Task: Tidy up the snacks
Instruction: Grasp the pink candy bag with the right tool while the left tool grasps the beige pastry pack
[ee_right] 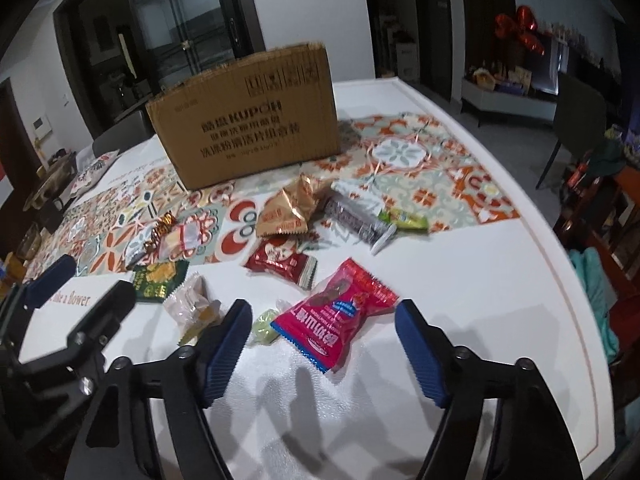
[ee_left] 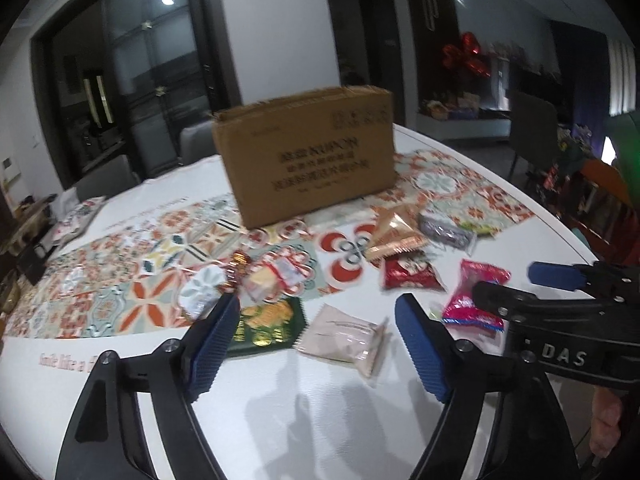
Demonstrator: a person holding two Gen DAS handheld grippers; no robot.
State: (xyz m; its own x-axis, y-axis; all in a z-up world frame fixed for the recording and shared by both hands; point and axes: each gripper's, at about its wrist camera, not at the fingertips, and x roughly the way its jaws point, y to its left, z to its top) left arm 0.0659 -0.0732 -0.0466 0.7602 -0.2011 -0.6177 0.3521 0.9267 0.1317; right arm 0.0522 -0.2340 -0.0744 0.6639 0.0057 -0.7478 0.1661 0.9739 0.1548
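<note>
Several snack packets lie scattered on a white table [ee_right: 460, 280] in front of a brown cardboard box [ee_left: 308, 152] [ee_right: 248, 116]. My left gripper [ee_left: 320, 340] is open just above the table, with a pale beige packet [ee_left: 344, 338] lying between its blue pads, untouched. A green packet [ee_left: 268, 326] sits by its left finger. My right gripper [ee_right: 324, 344] is open around the near end of a pink packet [ee_right: 340, 312]; its pads stand clear of the packet. Each gripper also shows at the other view's edge: right gripper [ee_left: 516, 284], left gripper [ee_right: 80, 292].
A patterned runner [ee_right: 420, 160] crosses the table under the box. On it or near it lie a gold packet [ee_right: 286, 212], a dark red packet [ee_right: 280, 260], a grey tube-like packet [ee_right: 356, 216] and a small green candy [ee_right: 266, 326]. The table's rounded edge [ee_right: 576, 320] is close on the right.
</note>
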